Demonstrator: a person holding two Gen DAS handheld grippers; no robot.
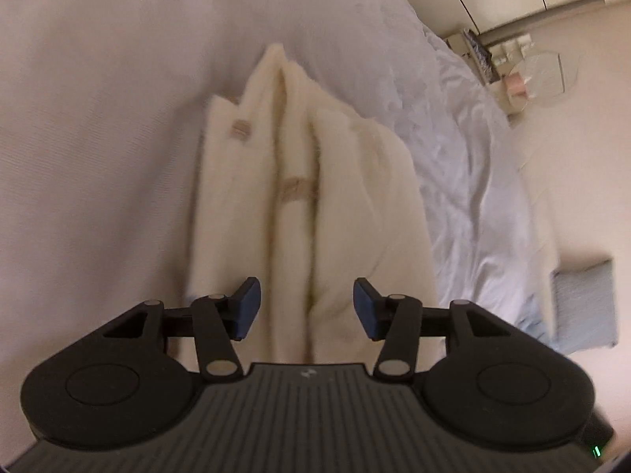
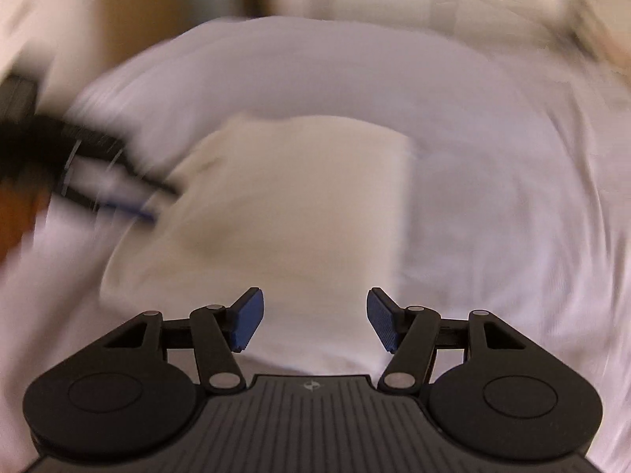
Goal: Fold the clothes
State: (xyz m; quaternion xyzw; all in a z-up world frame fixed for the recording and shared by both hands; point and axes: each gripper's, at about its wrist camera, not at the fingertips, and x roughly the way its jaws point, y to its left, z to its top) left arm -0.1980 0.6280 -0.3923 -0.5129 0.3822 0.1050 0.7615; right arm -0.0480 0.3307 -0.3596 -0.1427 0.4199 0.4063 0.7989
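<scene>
- Left wrist view, far left: pale bed sheet (image 1: 98,138), smooth, filling that side of the frame.
- Centre: cream garment (image 1: 299,181), folded into a long narrow bundle with several lengthwise pleats, lying on the sheet and running away from the camera.
- Two small tan tabs on it: one near the far left fold (image 1: 240,131), one across the middle ridge (image 1: 296,193).
- Left gripper (image 1: 307,307): fingers spread, blue pads (image 1: 249,307) apart, near end of the bundle seen in the gap. Neither pad presses the cloth; whether they hover over it or touch it, cannot tell.
- Right of the bundle: rumpled white duvet (image 1: 469,181), creased.
- Far right: floor with a folded grey-blue textile (image 1: 583,303); cluttered small items (image 1: 512,67) higher up, too small to identify.
- Right wrist view, heavily blurred. Far left: the left gripper (image 2: 157,205) as a dark smear, tips at the garment's left edge; contact unclear.
- Centre: the cream garment (image 2: 284,197) reads as a roughly square folded block lying flat on the sheet (image 2: 512,216).
- Right gripper (image 2: 313,319): fingers spread, blue pads (image 2: 380,319) well apart, nothing between them; only sheet shows in the gap, garment just beyond the tips.
</scene>
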